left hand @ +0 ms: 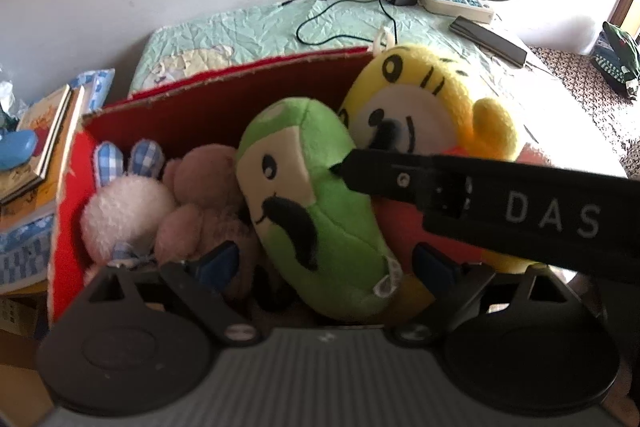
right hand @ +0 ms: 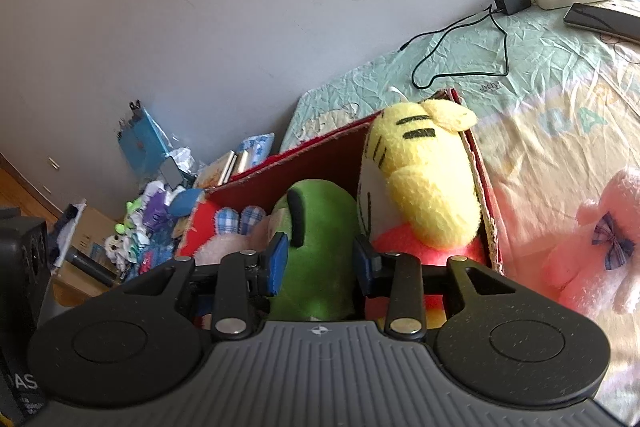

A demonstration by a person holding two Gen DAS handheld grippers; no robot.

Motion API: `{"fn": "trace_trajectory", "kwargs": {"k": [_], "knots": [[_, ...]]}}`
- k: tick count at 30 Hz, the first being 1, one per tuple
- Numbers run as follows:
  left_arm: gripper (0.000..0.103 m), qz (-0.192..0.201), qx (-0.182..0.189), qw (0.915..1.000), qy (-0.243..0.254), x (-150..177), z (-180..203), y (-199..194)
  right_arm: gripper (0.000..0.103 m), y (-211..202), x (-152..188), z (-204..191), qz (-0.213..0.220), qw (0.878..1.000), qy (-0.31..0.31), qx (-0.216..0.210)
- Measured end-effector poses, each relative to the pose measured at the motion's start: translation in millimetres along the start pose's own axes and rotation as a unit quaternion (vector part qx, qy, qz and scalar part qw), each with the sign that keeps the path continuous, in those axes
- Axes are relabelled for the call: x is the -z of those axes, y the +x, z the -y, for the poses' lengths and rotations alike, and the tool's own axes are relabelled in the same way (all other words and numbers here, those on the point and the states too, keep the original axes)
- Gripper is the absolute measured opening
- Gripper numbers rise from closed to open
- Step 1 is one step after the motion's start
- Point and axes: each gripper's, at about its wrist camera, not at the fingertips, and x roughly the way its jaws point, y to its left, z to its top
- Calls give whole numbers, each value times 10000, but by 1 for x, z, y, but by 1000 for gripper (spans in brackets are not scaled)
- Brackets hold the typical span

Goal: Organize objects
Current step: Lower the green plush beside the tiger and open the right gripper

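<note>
A red cardboard box (left hand: 180, 115) sat on a bed with a crinkled mint quilt (left hand: 248, 27) against a plain white wall. Left to right inside: fuzzy white bunny (left hand: 124, 203), pink plush (left hand: 200, 195), green plush (right hand: 316, 227) gripped by the right gripper (right hand: 320, 263) fingers, yellow tiger (left hand: 432, 107). The left gripper (left hand: 324, 263) gaped wide. At three o'clock lay a pink bear (right hand: 600, 243).

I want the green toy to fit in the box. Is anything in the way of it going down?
The right gripper has its fingers on both sides of the green plush, already in the red box. It is squeezed between the pink plush and the yellow tiger. What lies under it is hidden.
</note>
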Motion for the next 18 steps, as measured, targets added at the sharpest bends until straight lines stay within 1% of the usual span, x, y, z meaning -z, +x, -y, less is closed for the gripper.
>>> {"fn": "trace_trajectory", "kwargs": {"k": [3, 6, 14, 18], "knots": [[94, 92, -123, 9999, 29, -1, 2, -7, 39, -5, 1, 1, 27, 10000, -17, -26], [94, 98, -263, 9996, 44, -1, 3, -12, 39, -8, 3, 1, 27, 10000, -25, -53], [94, 79, -439, 9990, 12, 1, 10, -18, 39, -22, 5, 6, 151, 9997, -30, -168], [94, 136, -516, 9986, 3, 2, 14, -24, 45, -31, 5, 11, 189, 9995, -57, -232]]}}
